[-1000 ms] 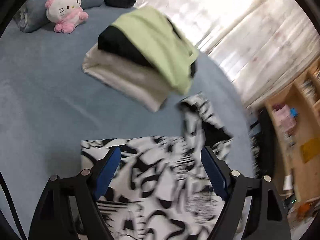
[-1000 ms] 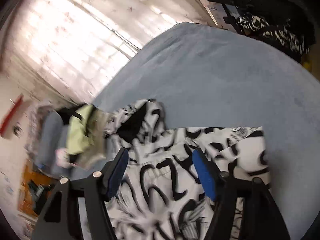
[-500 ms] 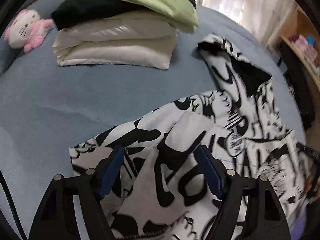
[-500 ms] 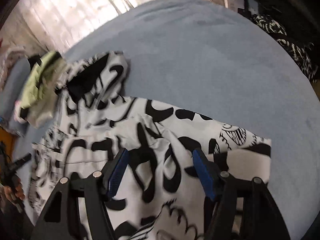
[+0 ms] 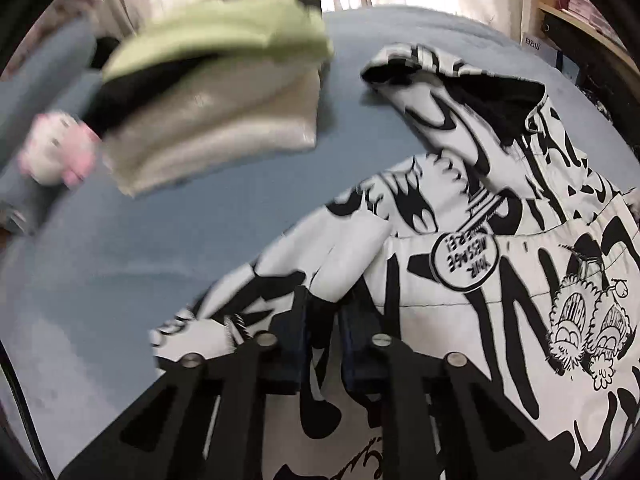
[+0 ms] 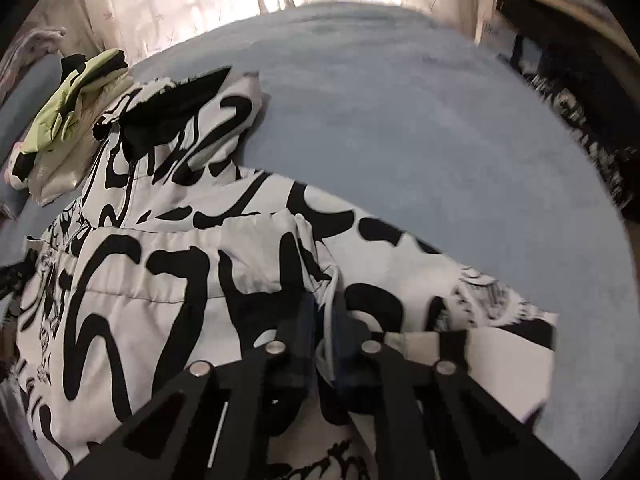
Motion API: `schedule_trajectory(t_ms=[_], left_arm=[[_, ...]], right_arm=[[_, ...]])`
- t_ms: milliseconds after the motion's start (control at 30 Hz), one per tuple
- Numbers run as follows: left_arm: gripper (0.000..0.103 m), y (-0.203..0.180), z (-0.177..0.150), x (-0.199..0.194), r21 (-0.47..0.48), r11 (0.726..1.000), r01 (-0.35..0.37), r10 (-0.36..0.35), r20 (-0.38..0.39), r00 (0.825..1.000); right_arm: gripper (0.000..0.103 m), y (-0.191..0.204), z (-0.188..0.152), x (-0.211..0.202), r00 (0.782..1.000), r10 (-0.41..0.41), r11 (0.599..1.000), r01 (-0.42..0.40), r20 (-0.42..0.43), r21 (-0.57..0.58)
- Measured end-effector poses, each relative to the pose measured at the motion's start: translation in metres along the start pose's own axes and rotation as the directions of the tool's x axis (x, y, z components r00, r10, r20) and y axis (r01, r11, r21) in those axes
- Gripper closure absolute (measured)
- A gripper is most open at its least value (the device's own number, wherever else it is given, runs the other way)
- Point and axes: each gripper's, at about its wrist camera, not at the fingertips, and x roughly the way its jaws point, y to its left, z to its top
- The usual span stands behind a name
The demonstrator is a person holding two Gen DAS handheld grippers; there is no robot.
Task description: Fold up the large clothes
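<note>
A large white hooded jacket with black graffiti print (image 5: 500, 248) lies spread on the blue bed, hood toward the far side. My left gripper (image 5: 324, 312) is shut on a fold of its fabric near the left sleeve. In the right wrist view the same jacket (image 6: 168, 280) fills the lower left, and my right gripper (image 6: 326, 312) is shut on a pinched fold of it near the right sleeve. Both sleeves lie folded in over the body.
A stack of folded clothes (image 5: 216, 80) with a light green piece on top sits at the far left, also in the right wrist view (image 6: 68, 120). A pink and white plush toy (image 5: 56, 152) lies beside it. Blue bed surface (image 6: 420, 140) stretches right; shelves stand beyond.
Both grippers were open above the jacket and have now dropped onto it and shut on folds of its fabric.
</note>
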Motion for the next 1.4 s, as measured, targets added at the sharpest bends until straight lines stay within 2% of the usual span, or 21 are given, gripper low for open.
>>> schedule_trajectory(t_ms=[100, 233, 333, 467, 633, 733, 800, 900, 933, 967, 1000, 1100, 1167, 1233, 1300, 1333, 1400], left_arm=[[0.095, 0.010, 0.010, -0.021, -0.071, 0.997, 0.011, -0.006, 0.066, 0.998], [0.095, 0.016, 0.032, -0.027, -0.142, 0.990, 0.009, 0.007, 0.109, 0.994], [0.095, 0.016, 0.043, -0.010, -0.171, 0.985, -0.001, 0.017, 0.096, 0.995], [0.095, 0.008, 0.034, 0.039, -0.153, 0.987, -0.047, 0.047, -0.005, 0.999], [0.093, 0.002, 0.022, 0.061, -0.136, 0.989, -0.056, 0.055, -0.013, 0.998], [0.085, 0.011, 0.023, 0.057, -0.170, 0.985, -0.030, 0.027, -0.023, 0.999], [0.078, 0.022, 0.023, 0.050, -0.205, 0.979, 0.000, -0.005, -0.026, 1.000], [0.078, 0.048, 0.022, 0.027, -0.301, 0.950, 0.087, -0.079, 0.038, 0.996], [0.078, 0.056, 0.021, 0.016, -0.333, 0.936, 0.109, -0.088, 0.076, 0.993], [0.084, 0.059, 0.019, 0.010, -0.341, 0.934, 0.107, -0.080, 0.092, 0.993], [0.097, 0.061, 0.019, 0.004, -0.339, 0.934, 0.114, -0.082, 0.107, 0.991], [0.098, 0.053, 0.020, -0.007, -0.319, 0.936, 0.147, -0.109, 0.135, 0.985], [0.098, 0.036, 0.022, -0.008, -0.286, 0.942, 0.177, -0.143, 0.136, 0.980], [0.098, 0.018, 0.022, -0.007, -0.242, 0.954, 0.175, -0.146, 0.131, 0.981], [0.098, 0.003, 0.024, 0.007, -0.206, 0.968, 0.147, -0.130, 0.094, 0.987], [0.098, -0.001, 0.024, 0.014, -0.203, 0.970, 0.134, -0.122, 0.072, 0.990], [0.098, 0.001, 0.021, 0.035, -0.189, 0.980, 0.069, -0.066, 0.021, 0.998]], right_arm=[[0.098, -0.017, 0.004, -0.030, 0.994, 0.006, 0.995, -0.017, 0.108, 0.098], [0.098, -0.018, 0.018, -0.036, 0.987, -0.014, 0.991, -0.008, 0.160, 0.131], [0.098, -0.016, 0.030, -0.018, 0.989, -0.035, 0.988, 0.012, 0.142, 0.153], [0.097, -0.017, 0.025, 0.031, 0.997, -0.076, 0.983, 0.071, 0.021, 0.172], [0.095, -0.015, 0.017, 0.047, 0.994, -0.109, 0.983, 0.107, 0.007, 0.146], [0.087, -0.020, 0.020, 0.043, 0.995, -0.104, 0.979, 0.103, -0.009, 0.174], [0.071, -0.026, 0.023, 0.032, 0.994, -0.111, 0.966, 0.112, -0.019, 0.233], [0.070, -0.021, 0.031, 0.007, 0.994, -0.092, 0.961, 0.074, 0.055, 0.266], [0.070, -0.013, 0.032, -0.003, 0.993, -0.079, 0.967, 0.054, 0.091, 0.250], [0.070, 0.002, 0.035, -0.013, 0.991, -0.056, 0.978, 0.029, 0.125, 0.208], [0.070, 0.012, 0.036, -0.017, 0.990, -0.041, 0.983, 0.016, 0.135, 0.181], [0.070, 0.062, 0.042, -0.021, 0.989, 0.053, 0.996, -0.063, 0.141, 0.067], [0.070, 0.102, 0.043, -0.016, 0.982, 0.146, 0.989, -0.147, 0.116, 0.001], [0.070, 0.142, 0.037, -0.005, 0.976, 0.198, 0.979, -0.192, 0.085, -0.071], [0.070, 0.167, 0.030, 0.009, 0.977, 0.211, 0.971, -0.205, 0.037, -0.120], [0.070, 0.178, 0.028, 0.020, 0.980, 0.197, 0.971, -0.194, 0.009, -0.140], [0.070, 0.176, 0.022, 0.043, 0.989, 0.143, 0.978, -0.145, -0.029, -0.149]])
